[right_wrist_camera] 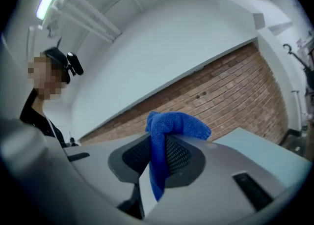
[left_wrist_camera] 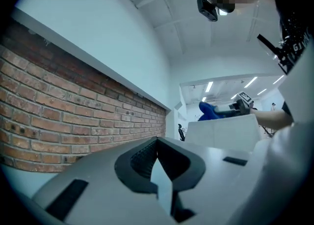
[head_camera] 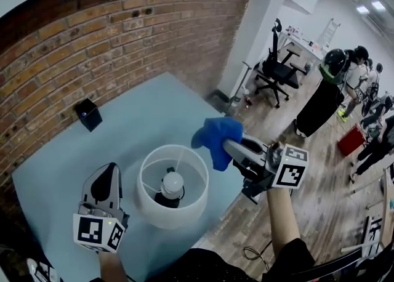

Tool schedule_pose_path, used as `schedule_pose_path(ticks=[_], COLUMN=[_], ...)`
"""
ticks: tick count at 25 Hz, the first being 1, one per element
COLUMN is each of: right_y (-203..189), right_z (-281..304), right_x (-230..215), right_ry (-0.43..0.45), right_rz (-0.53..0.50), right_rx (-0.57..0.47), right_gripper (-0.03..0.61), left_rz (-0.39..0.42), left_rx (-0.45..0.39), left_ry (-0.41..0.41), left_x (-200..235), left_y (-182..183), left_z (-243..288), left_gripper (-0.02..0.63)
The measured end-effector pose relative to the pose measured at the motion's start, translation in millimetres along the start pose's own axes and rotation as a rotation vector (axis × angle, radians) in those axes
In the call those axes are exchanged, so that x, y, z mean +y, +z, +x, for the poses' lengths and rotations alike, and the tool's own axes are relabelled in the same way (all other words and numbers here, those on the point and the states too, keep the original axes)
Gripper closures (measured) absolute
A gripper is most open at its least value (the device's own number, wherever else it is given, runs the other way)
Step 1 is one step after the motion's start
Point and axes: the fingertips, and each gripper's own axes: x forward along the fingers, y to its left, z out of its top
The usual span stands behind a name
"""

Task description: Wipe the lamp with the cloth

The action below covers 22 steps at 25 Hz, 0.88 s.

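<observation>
A white lamp [head_camera: 172, 186] with a round shade stands on the pale blue table [head_camera: 141, 114]; its bulb shows inside the shade from above. My right gripper [head_camera: 226, 143] is shut on a blue cloth [head_camera: 217, 136], held just above and to the right of the shade's rim. In the right gripper view the cloth [right_wrist_camera: 169, 135] is pinched between the closed jaws. My left gripper [head_camera: 109, 182] sits left of the shade, jaws closed with nothing between them. In the left gripper view the shade [left_wrist_camera: 223, 130] and the cloth [left_wrist_camera: 210, 111] appear ahead.
A small black cube [head_camera: 88, 114] sits on the table near the brick wall [head_camera: 92, 40]. The table's edge runs close to the lamp on the right. Beyond it are an office chair [head_camera: 277, 68] and several people [head_camera: 363, 90] on the wooden floor.
</observation>
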Motion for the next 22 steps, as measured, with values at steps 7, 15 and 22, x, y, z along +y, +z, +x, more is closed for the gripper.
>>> schedule_pose_path(ticks=[7, 15, 22], right_y=[-10, -53, -101], right_z=[39, 53, 56], right_x=[14, -17, -54], right_ry=[0.172, 0.158, 0.136], right_rz=[0.042, 0.091, 0.131], right_rx=[0.127, 0.237, 0.361], right_gripper=[0.518, 0.519, 0.518], left_rz=[0.022, 0.003, -0.008], left_rx=[0.021, 0.069, 0.097], left_ry=[0.001, 0.032, 0.051], left_x=[-5, 3, 6], left_y=[-5, -25, -39], left_z=[7, 8, 10], left_gripper=[0.605, 0.606, 0.604])
